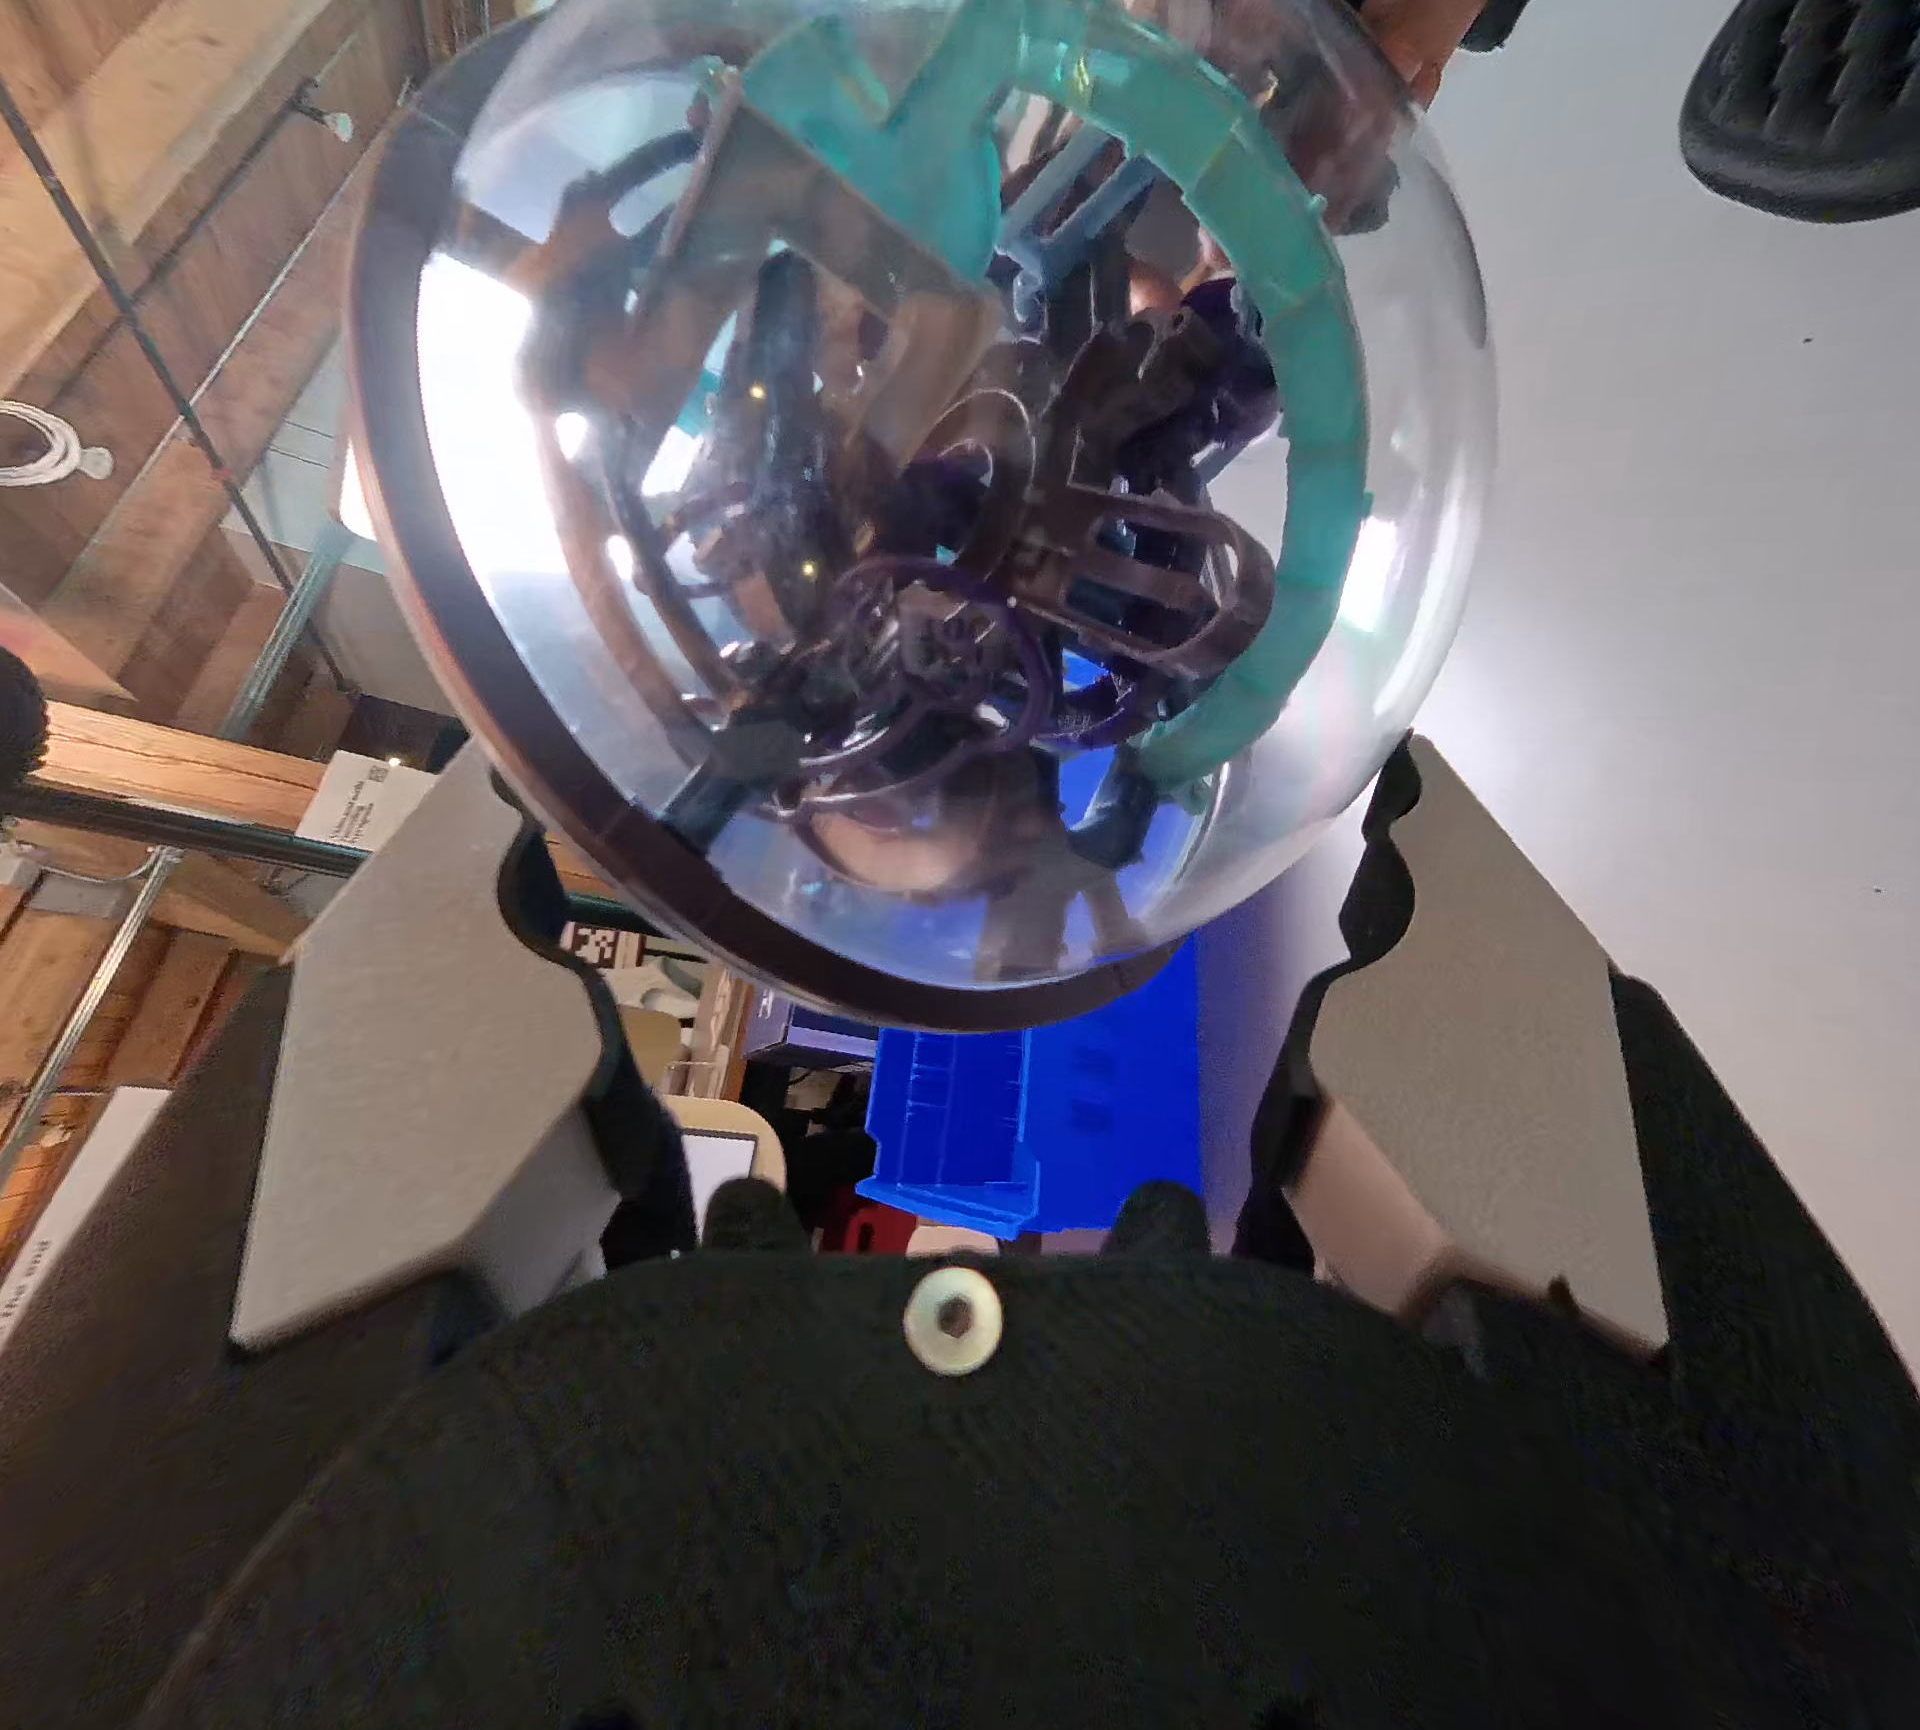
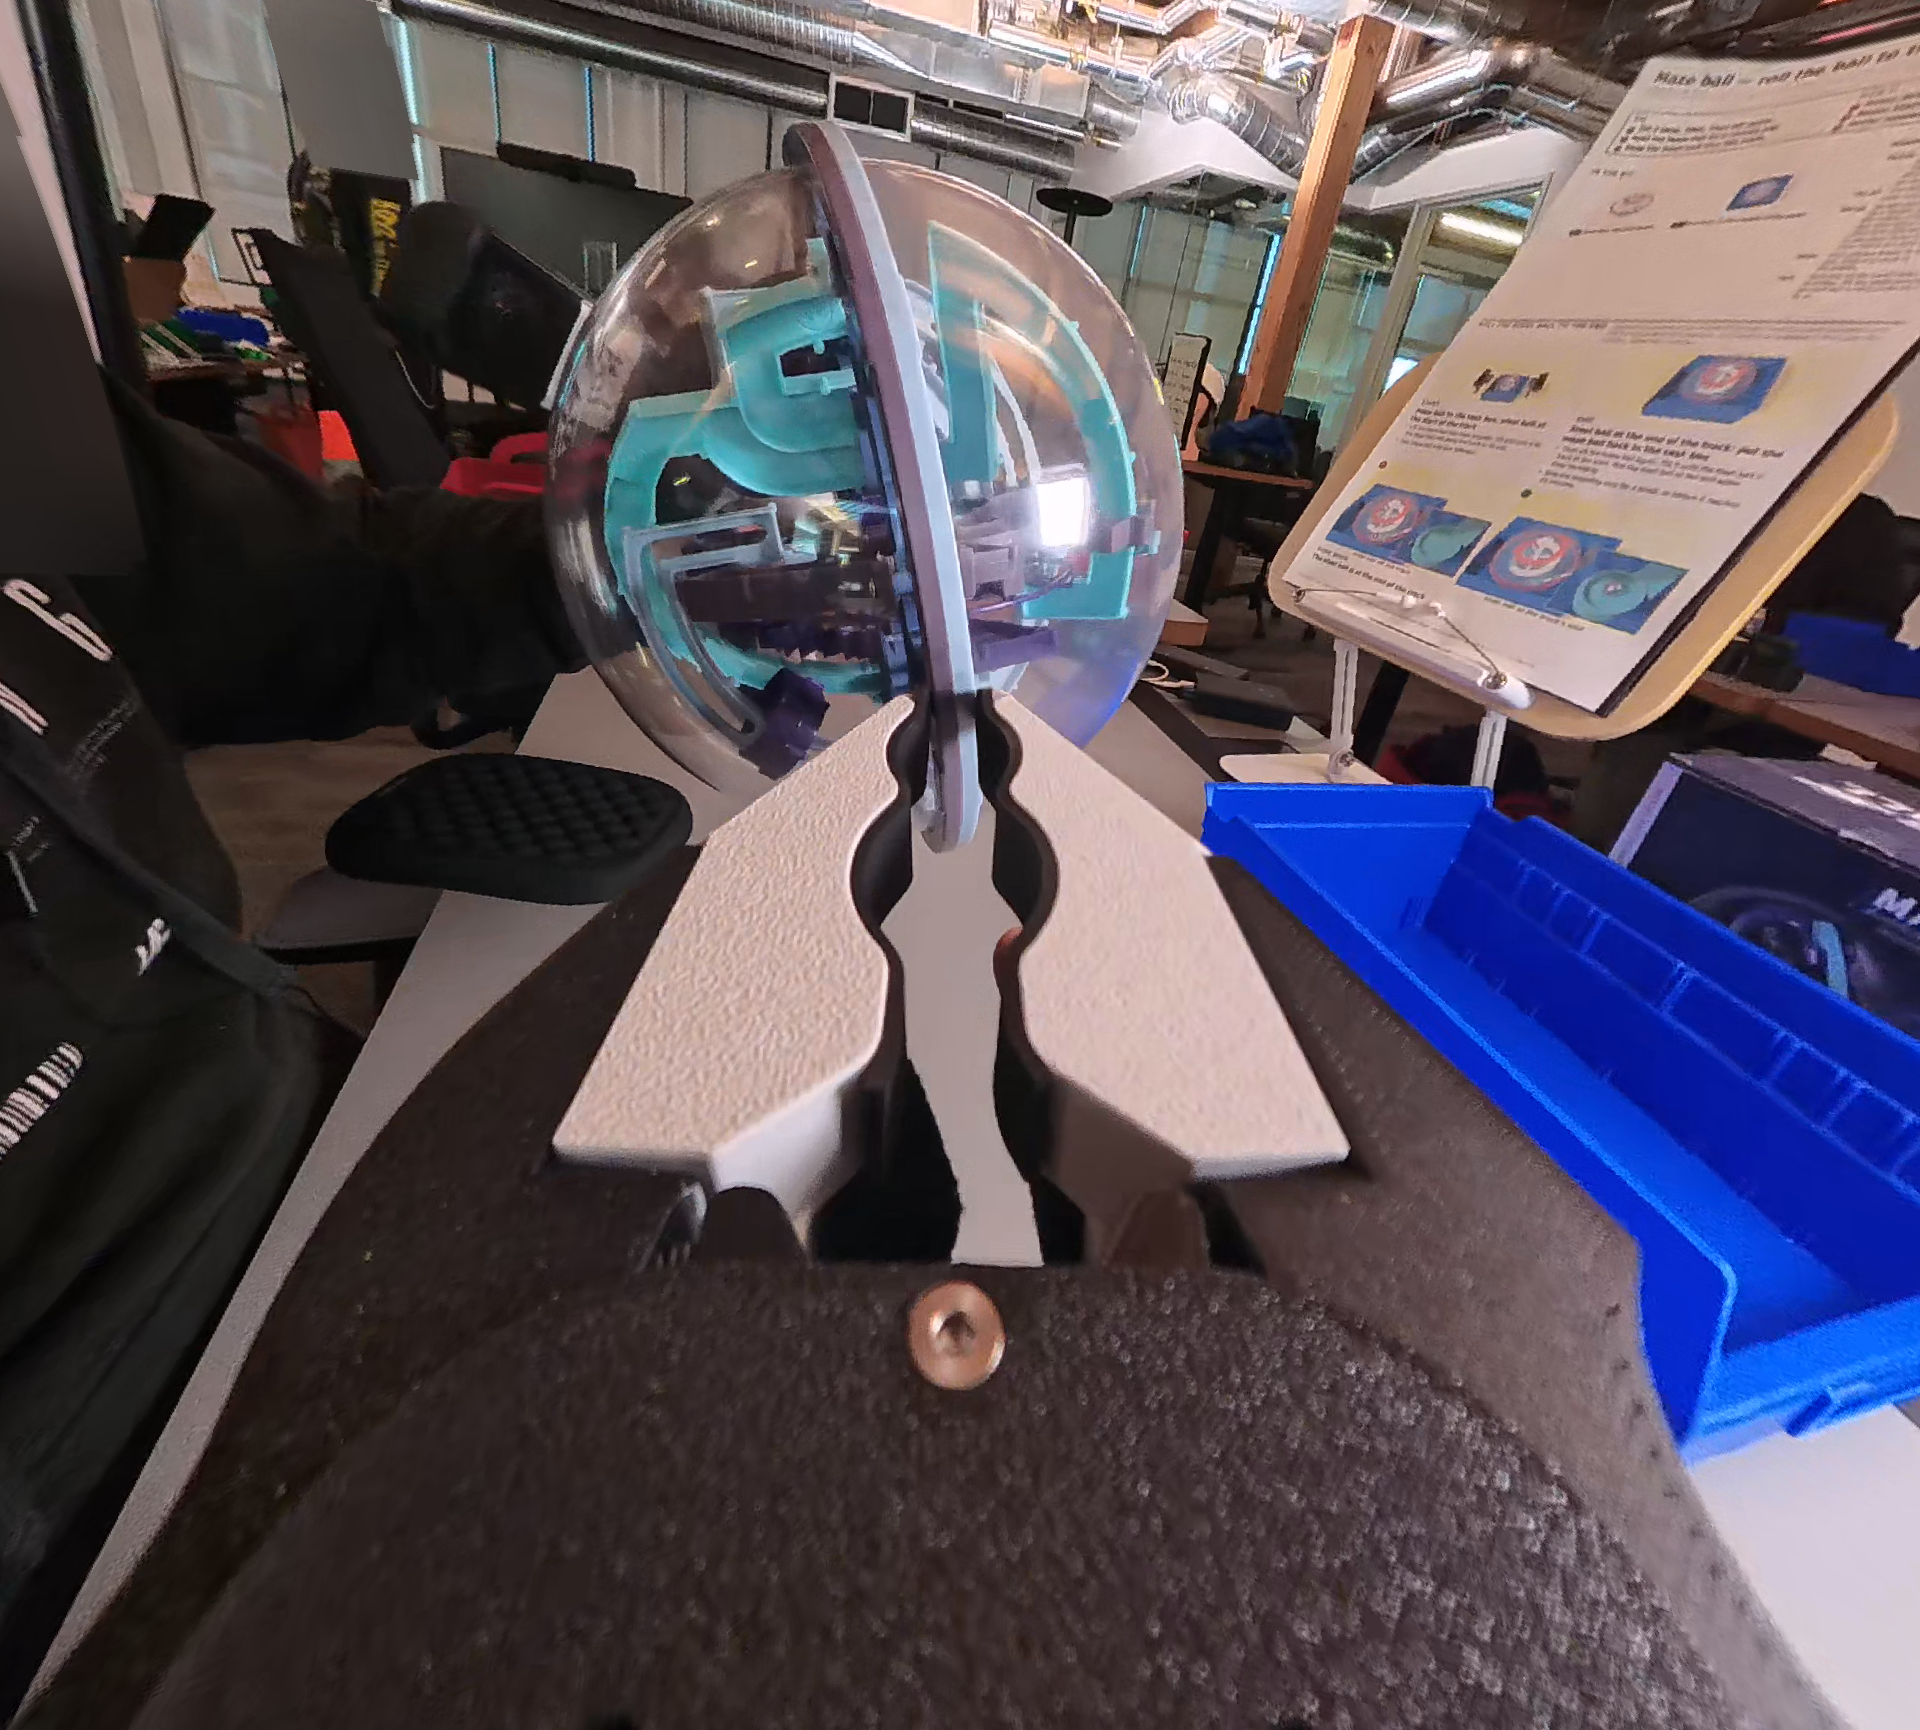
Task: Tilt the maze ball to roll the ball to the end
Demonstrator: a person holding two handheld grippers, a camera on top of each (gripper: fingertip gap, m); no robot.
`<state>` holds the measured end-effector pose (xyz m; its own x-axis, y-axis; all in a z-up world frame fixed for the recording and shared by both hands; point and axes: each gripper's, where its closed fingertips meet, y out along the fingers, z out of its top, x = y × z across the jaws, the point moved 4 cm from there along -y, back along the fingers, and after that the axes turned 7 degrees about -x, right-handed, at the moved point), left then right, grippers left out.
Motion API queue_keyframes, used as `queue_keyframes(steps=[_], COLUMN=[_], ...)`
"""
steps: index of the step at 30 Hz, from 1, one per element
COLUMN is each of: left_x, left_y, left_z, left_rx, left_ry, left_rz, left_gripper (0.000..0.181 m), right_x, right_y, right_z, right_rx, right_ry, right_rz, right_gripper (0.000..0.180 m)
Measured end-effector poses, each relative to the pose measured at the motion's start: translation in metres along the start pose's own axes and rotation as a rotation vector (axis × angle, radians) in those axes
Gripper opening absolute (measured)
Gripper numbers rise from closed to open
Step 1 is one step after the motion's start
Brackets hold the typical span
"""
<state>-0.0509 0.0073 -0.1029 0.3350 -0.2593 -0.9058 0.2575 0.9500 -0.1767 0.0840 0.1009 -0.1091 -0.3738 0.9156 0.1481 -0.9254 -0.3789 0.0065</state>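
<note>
Open workshop, ducts overhead: one white table (image 2: 1818, 1597), one blue bin (image 2: 1558, 1005), one instruction sheet (image 2: 1662, 392) on a stand. One maze ball (image 2: 862, 475) held up above the table, ring pinched in the closed fingers of the right gripper (image 2: 940, 745); left gripper (image 1: 951, 792) spread wide under the shell, contact unclear. Tilt slowly with small wrist turns, keeping the pinch firm; steel ball inside not made out.

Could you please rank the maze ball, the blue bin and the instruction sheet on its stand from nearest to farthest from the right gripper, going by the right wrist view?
1. maze ball: its rim sits clamped in the right gripper.
2. blue bin: just right of the fingers, on the table.
3. instruction sheet: farther back, upper right, on its stand.
</note>
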Motion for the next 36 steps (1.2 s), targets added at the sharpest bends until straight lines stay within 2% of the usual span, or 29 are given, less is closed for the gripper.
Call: queue_keyframes(steps=[5, 10, 17, 36], left_x=[-0.006, -0.01, -0.005, 0.011], left_y=[-0.004, -0.012, -0.019, -0.018], left_z=[0.006, 0.012, 0.011, -0.002], left_rx=[-0.001, 0.015, -0.01, -0.043], left_ry=[0.022, -0.036, -0.087, -0.154], left_rz=[0.017, -0.043, -0.118, -0.192], left_gripper=[0.152, 0.152, 0.151, 0.151], right_x=[-0.003, -0.006, -0.008, -0.011], right_y=[0.0, 0.002, 0.009, 0.015], right_z=[0.008, 0.011, -0.001, -0.024], right_rx=[0.012, 0.022, -0.001, -0.047], right_ry=[-0.029, -0.006, 0.048, 0.123], right_rz=[-0.002, 0.01, 0.032, 0.056], right_gripper=[0.006, 0.006, 0.006, 0.006])
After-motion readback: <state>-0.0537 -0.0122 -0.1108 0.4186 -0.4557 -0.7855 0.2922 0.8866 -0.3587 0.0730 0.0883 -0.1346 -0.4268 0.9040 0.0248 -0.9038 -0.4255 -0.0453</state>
